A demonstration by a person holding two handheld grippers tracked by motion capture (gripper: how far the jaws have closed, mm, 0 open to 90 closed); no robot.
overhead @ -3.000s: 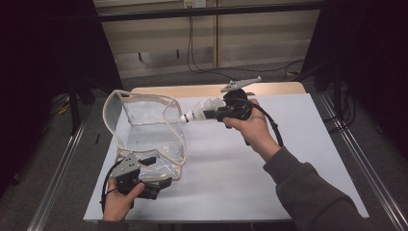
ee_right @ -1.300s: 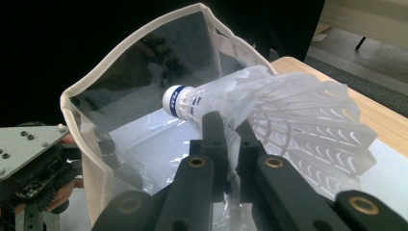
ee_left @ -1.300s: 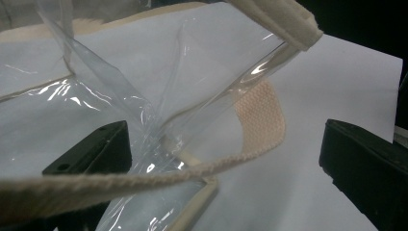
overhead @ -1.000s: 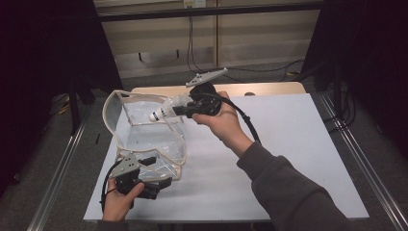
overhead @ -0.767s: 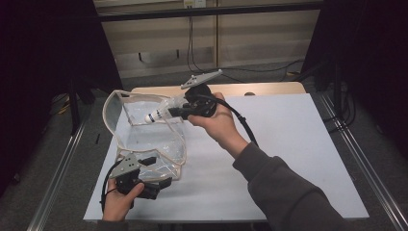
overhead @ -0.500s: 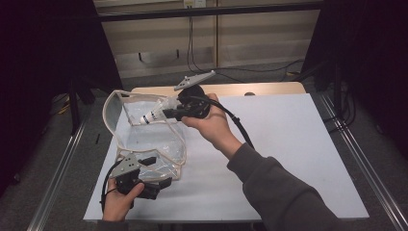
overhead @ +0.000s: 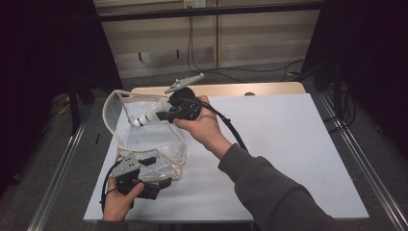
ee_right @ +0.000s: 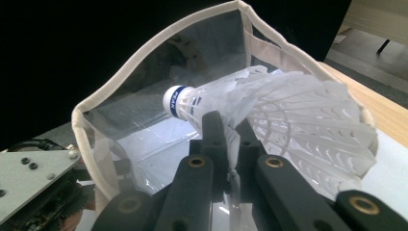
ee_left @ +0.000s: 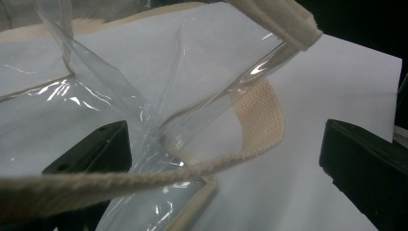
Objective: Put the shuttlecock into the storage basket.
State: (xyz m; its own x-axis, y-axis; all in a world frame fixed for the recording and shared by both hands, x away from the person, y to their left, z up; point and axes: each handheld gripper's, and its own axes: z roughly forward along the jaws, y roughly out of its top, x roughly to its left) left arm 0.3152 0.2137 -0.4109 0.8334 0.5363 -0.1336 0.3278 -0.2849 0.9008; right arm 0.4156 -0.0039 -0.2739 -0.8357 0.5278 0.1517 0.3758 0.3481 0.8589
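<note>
High view has my right tongs (overhead: 161, 115) out over the mouth of the clear bag (overhead: 144, 139), which stands on the white table (overhead: 288, 144) with its cream rim spread wide. They are clamped on the feather skirt of a shuttlecock (overhead: 144, 119), whose cork end points over the bag's opening, just above the rim. From up there the grip itself is tiny; right gripper view makes it plain: the two black jaws are pressed together on a pinch of white feathers, with the shuttlecock (ee_right: 269, 115) fanning out to one side and its blue-banded cork aimed into the bag (ee_right: 159, 110). My left tongs (overhead: 161, 182) sit at the bag's near corner. Left gripper view gives what the high view cannot: those jaws stand well apart, with a fold of clear plastic and the woven cream strap (ee_left: 255, 125) lying between them, the plastic against one jaw only.
</note>
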